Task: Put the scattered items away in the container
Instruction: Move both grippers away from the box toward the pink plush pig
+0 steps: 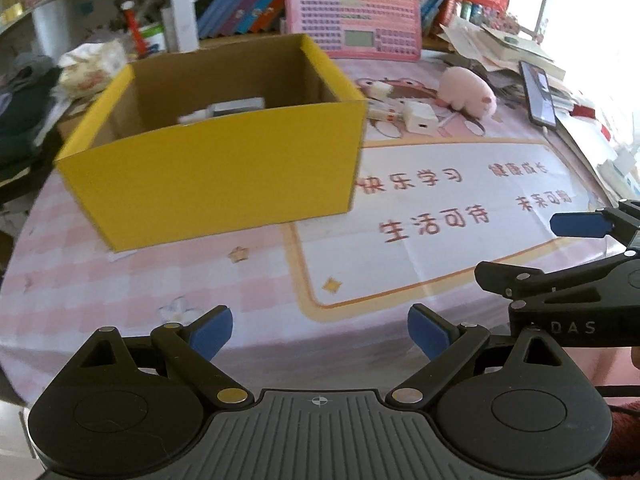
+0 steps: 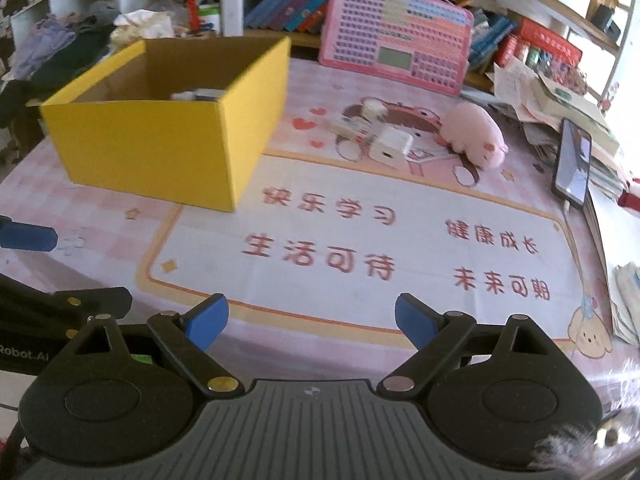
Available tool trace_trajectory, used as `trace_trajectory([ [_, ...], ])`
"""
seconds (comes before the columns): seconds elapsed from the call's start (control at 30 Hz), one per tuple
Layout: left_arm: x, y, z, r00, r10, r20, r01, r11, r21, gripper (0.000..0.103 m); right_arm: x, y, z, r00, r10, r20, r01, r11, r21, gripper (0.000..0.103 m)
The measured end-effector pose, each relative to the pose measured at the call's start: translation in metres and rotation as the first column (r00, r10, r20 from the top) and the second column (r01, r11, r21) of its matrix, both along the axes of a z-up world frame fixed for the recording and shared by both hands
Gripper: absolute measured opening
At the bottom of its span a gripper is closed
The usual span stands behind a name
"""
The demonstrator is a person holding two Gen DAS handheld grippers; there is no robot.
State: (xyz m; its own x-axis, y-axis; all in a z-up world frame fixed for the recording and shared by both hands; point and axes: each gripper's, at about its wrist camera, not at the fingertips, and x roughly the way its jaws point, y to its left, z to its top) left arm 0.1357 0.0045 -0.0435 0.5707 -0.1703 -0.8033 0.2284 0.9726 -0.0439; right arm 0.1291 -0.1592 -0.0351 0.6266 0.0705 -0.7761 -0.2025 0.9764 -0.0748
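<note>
My left gripper (image 1: 320, 332): fingers apart, nothing held. My right gripper (image 2: 312, 322): fingers apart, nothing held. Yellow box (image 2: 160, 136): on desk (image 2: 400, 312), left; white items inside. Still out, right of box: white charger (image 2: 390, 148), pink plush pig (image 2: 474, 134). Mat (image 2: 360, 240) print: "快乐学习", "生活可待". Casing lettering: "Robot.AI". Phone (image 2: 572, 162) at desk's right edge.

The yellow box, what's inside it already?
Inside the yellow box, a white and a grey item peek above the front wall near the far side. The wall hides the rest of them and the box floor.
</note>
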Motion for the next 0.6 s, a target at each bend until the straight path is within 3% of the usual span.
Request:
trace_trajectory([
  [0.3,0.028,-0.059,-0.003,0.99,-0.138,0.0,0.138,0.99,-0.021,0.096,0.028,-0.056,-0.007,0.996,-0.08,-0.038,0.08,0.997,0.001,0.091],
  [0.6,0.066,-0.114,0.002,0.978,-0.203,0.052,0.205,0.978,-0.041,0.096,0.069,-0.111,-0.004,0.99,-0.14,-0.03,0.14,0.99,0.023,0.091],
])
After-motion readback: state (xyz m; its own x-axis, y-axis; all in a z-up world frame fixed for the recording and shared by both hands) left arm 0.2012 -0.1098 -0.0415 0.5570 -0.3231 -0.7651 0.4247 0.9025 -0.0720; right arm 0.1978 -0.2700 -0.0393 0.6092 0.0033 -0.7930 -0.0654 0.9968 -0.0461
